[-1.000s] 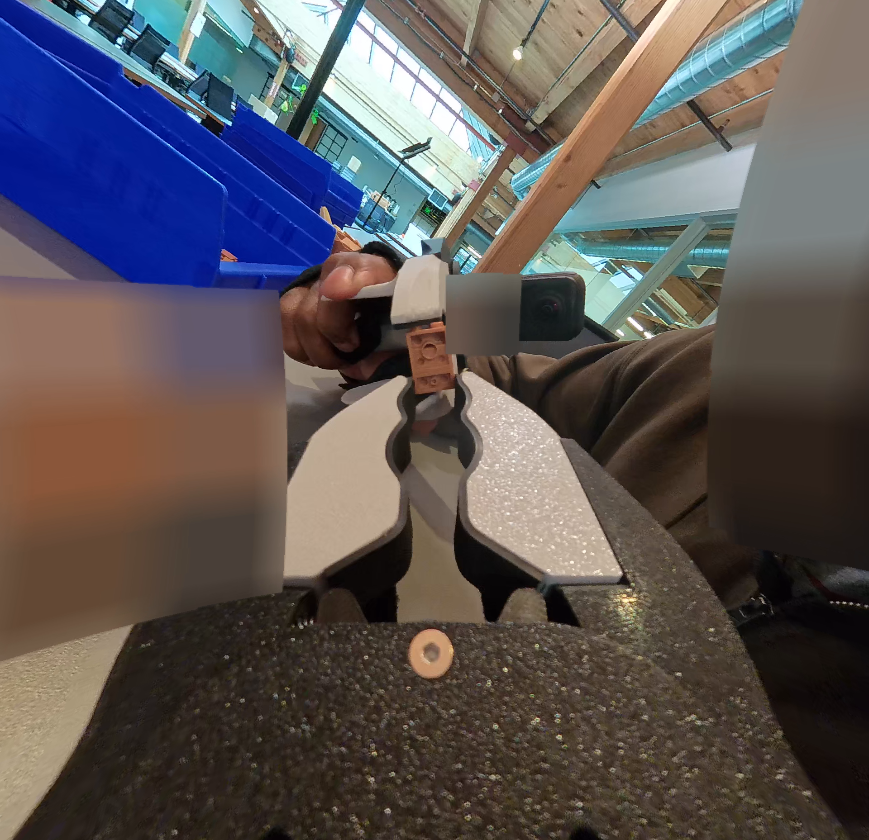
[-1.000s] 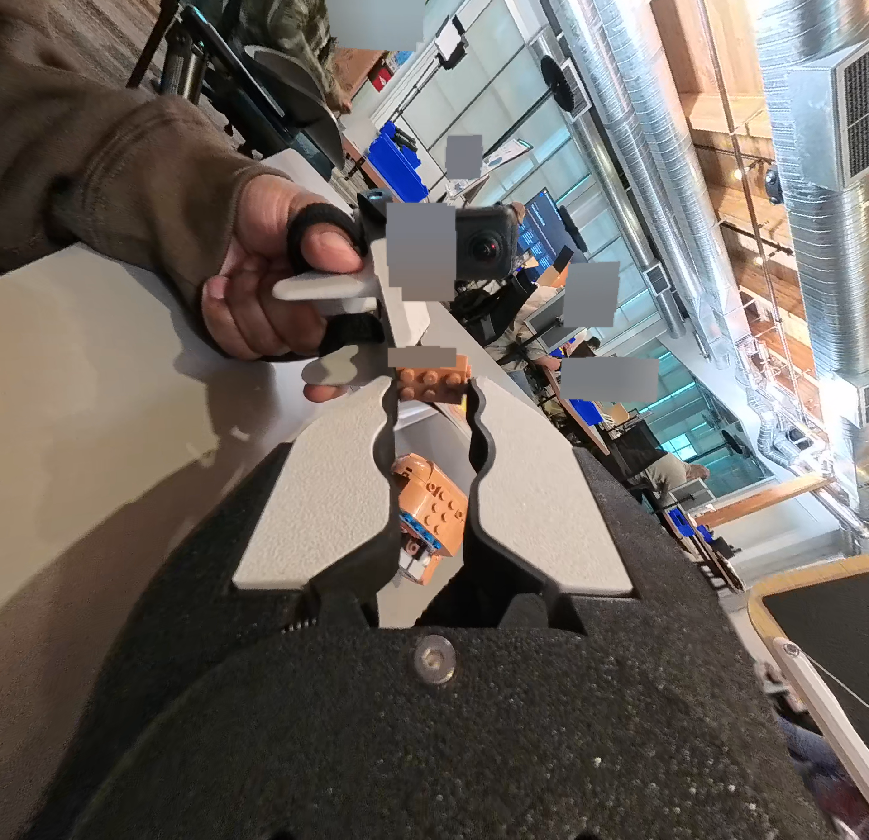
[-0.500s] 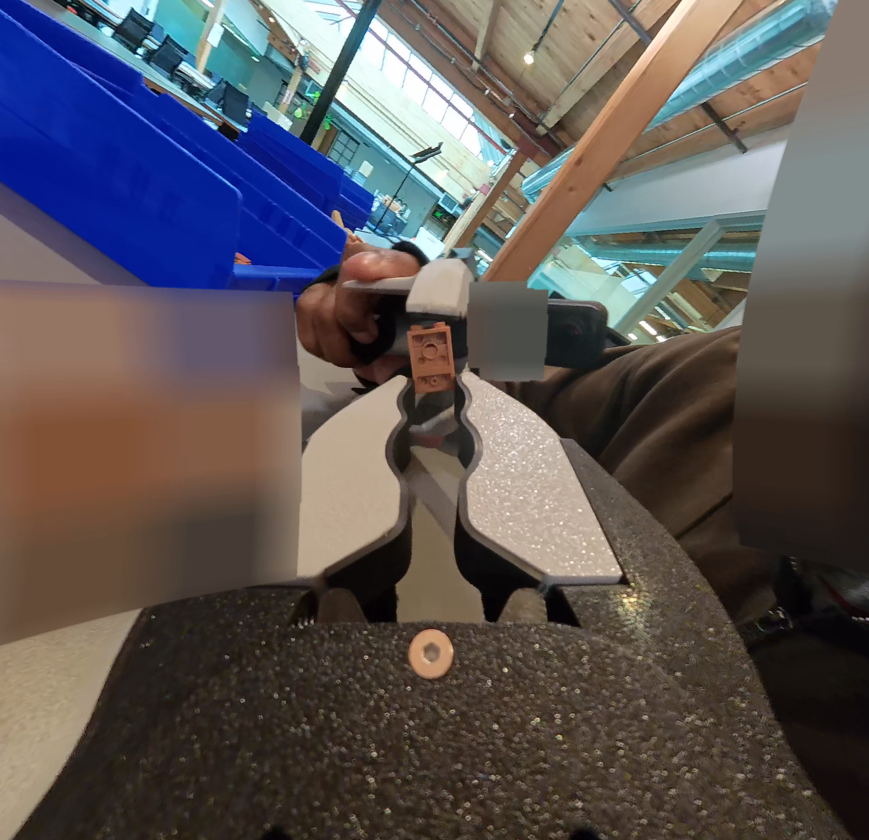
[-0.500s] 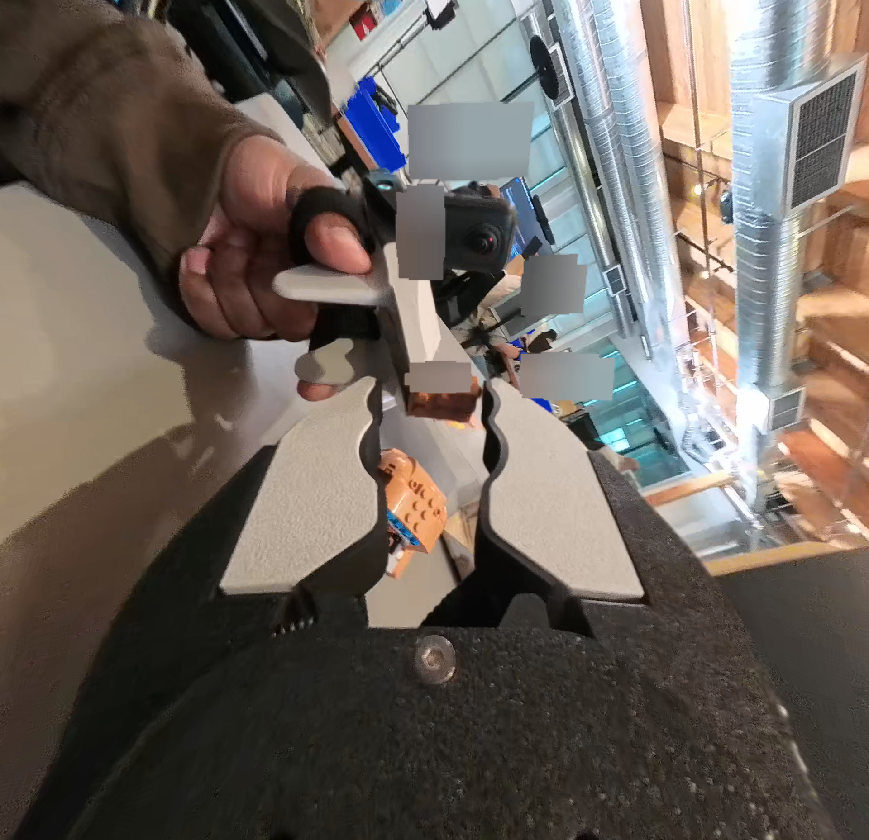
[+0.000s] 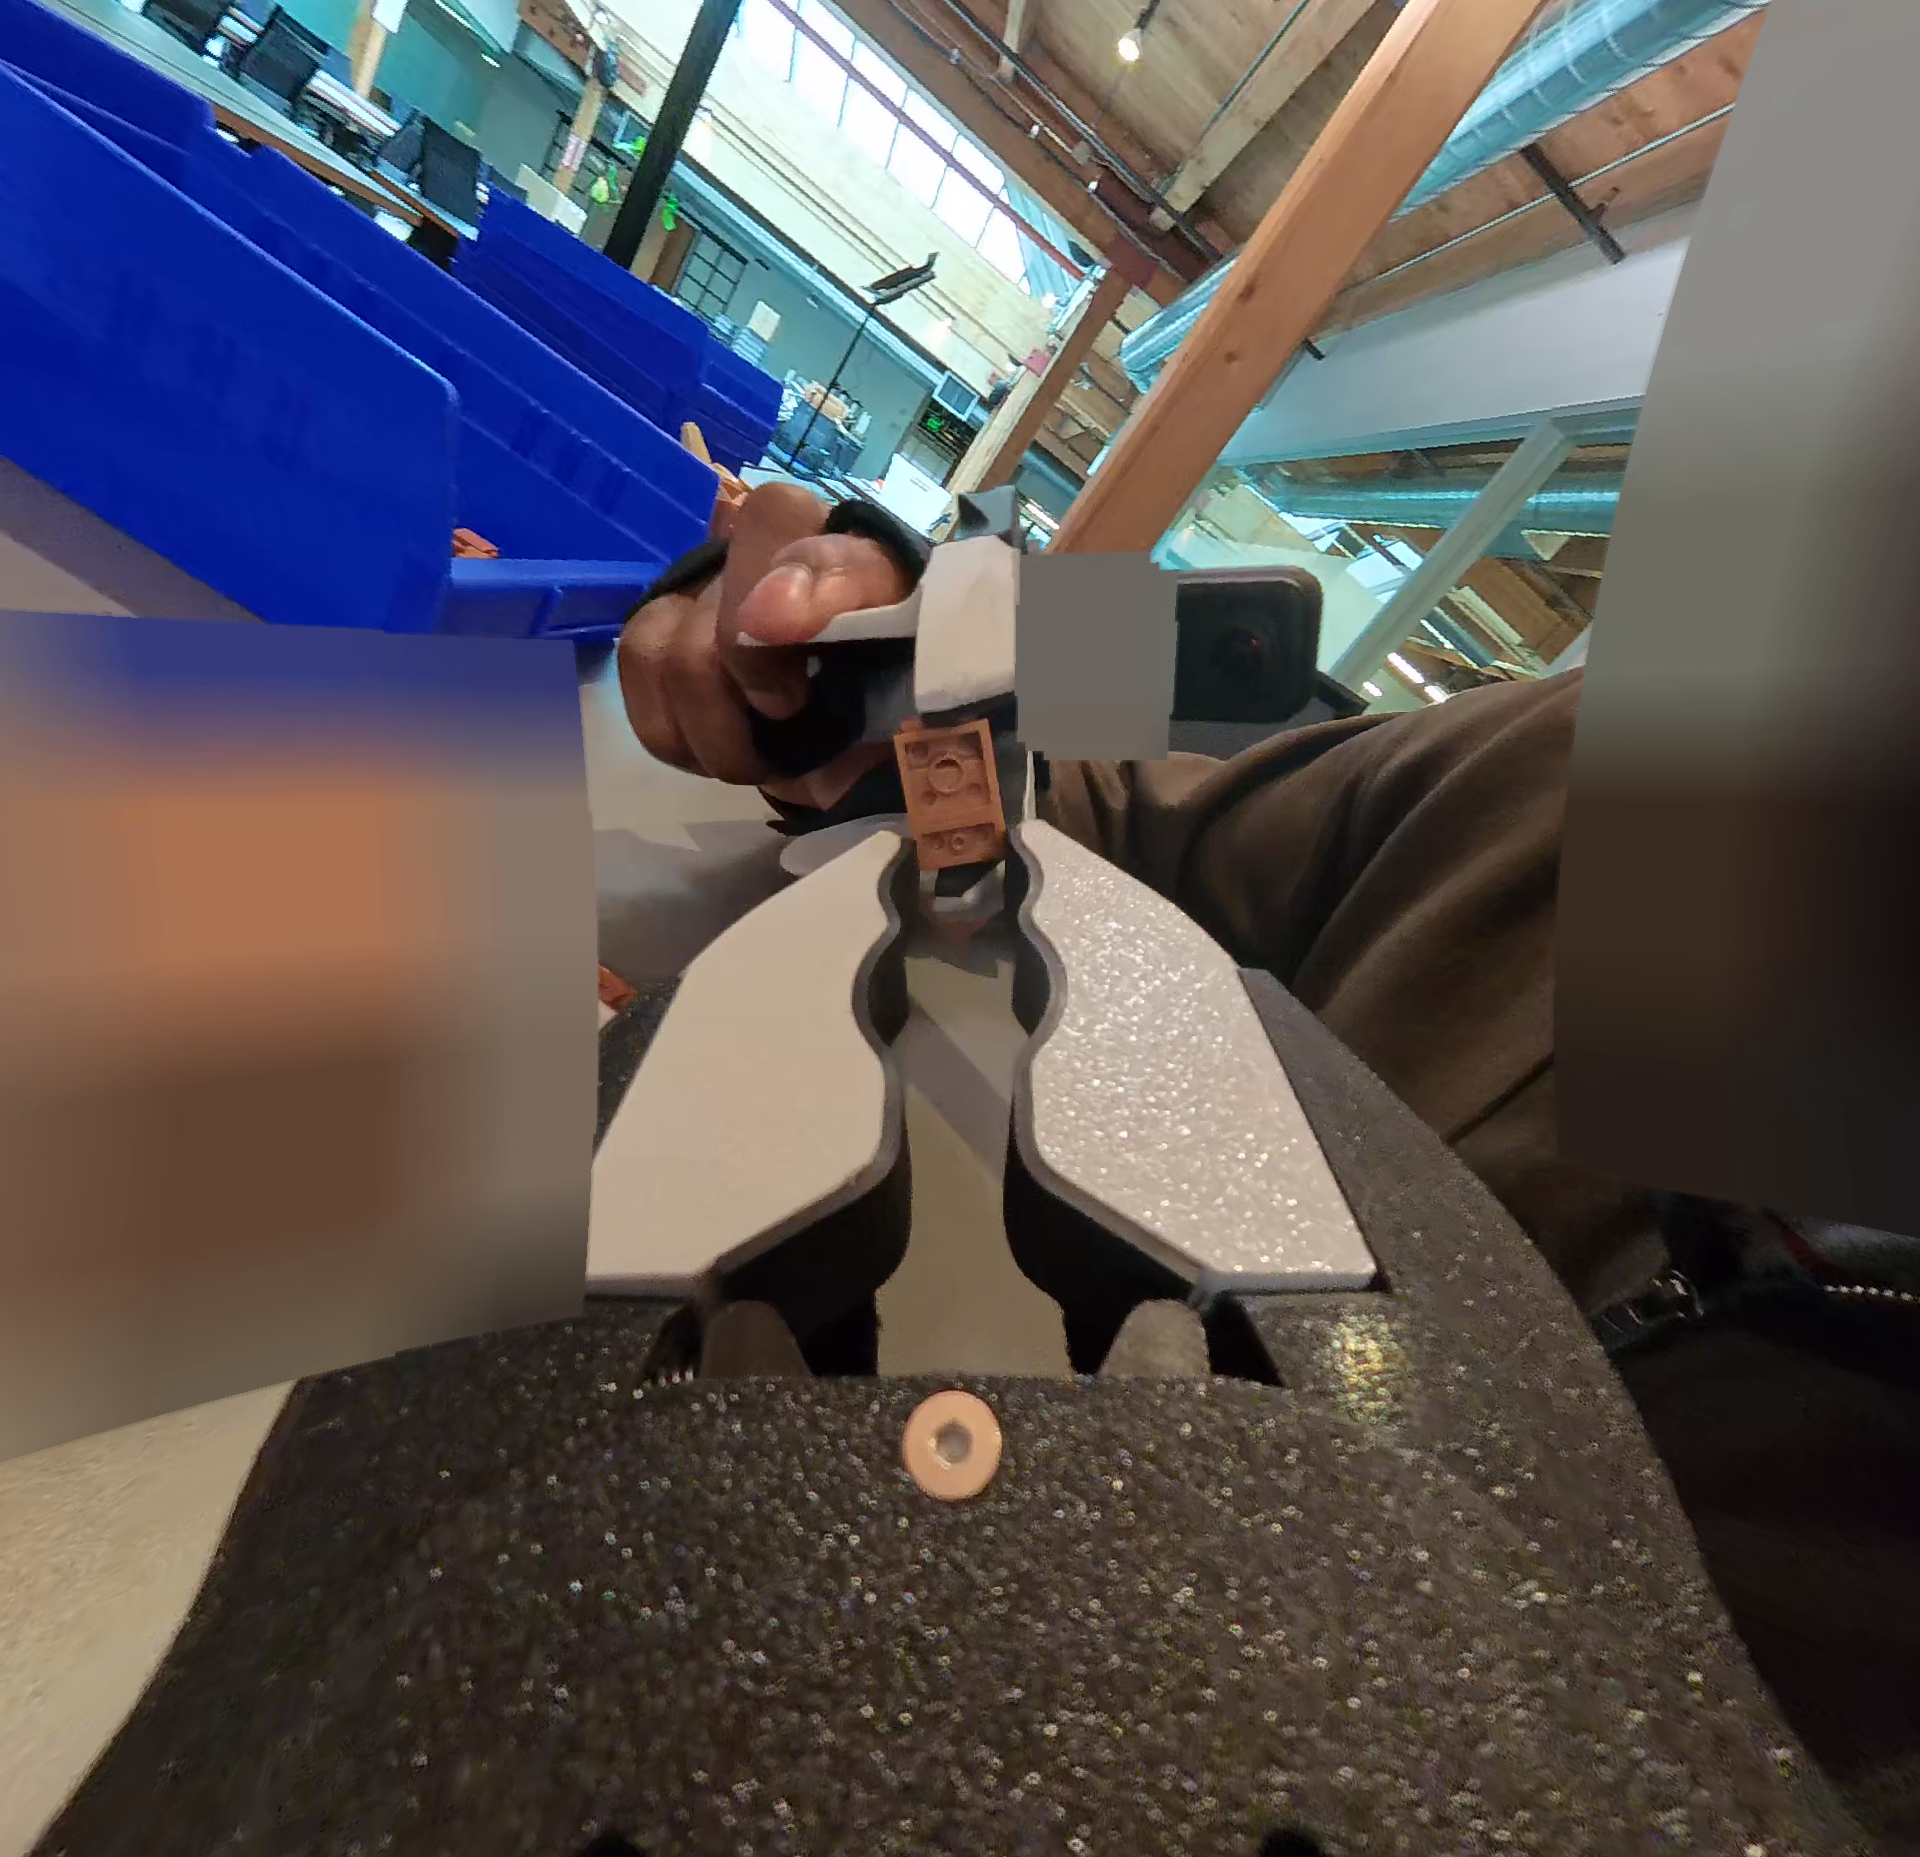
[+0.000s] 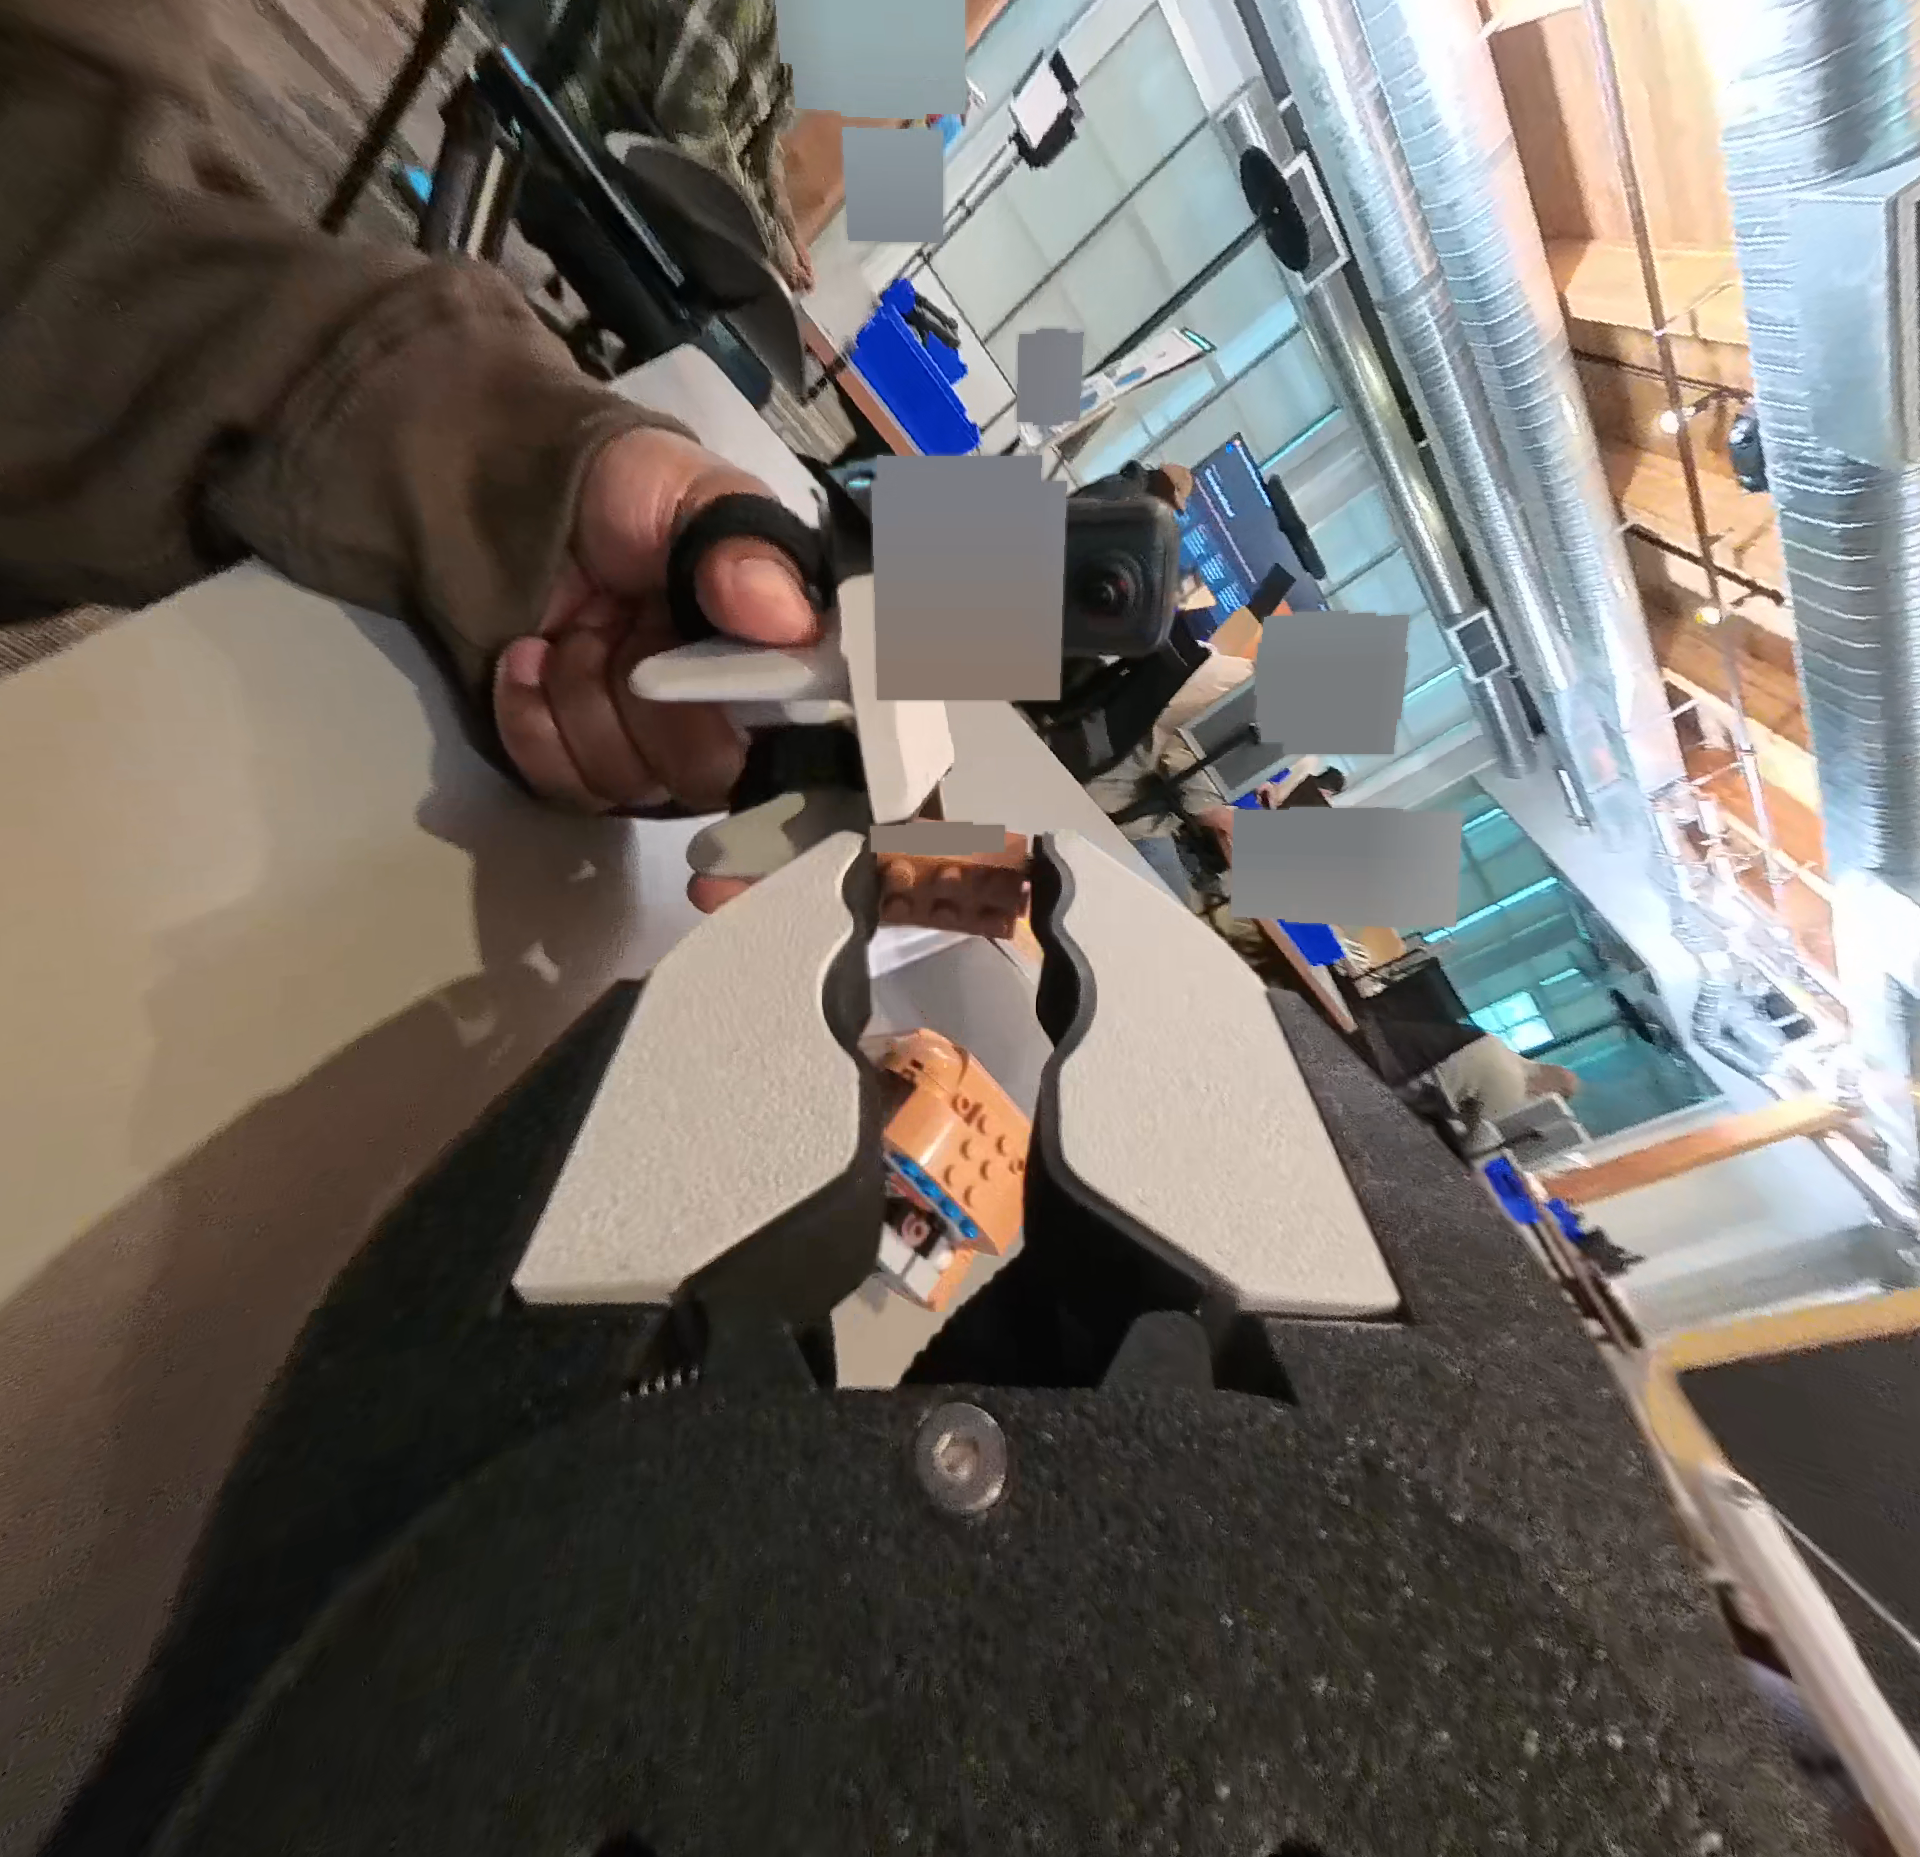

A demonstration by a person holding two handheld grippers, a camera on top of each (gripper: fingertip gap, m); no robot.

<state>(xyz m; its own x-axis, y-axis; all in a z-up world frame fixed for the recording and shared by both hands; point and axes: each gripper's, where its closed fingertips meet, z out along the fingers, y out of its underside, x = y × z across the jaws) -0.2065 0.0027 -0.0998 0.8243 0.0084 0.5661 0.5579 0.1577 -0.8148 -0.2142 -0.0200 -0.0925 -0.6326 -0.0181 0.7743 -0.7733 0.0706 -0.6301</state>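
Here, my left tool (image 5: pixel 954 851) pinches a small brown studded plastic brick (image 5: pixel 951 799) at its fingertips. My right tool (image 6: pixel 951 872) clamps that same brick (image 6: pixel 951 898) from the opposite side. An orange-and-blue brick model (image 6: pixel 951 1163) lies on the grey desk (image 6: pixel 208 872) below. Blue plastic bins (image 5: pixel 312 405) stand behind.

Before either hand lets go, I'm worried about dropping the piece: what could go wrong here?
1. The brown brick sits only at the very tips of the left tool and right tool; a small twist could pop it out.
2. Both tools seem to pinch it at once, so pulling apart unevenly might flick it loose.
3. If dropped, it could hit the orange build on the table.
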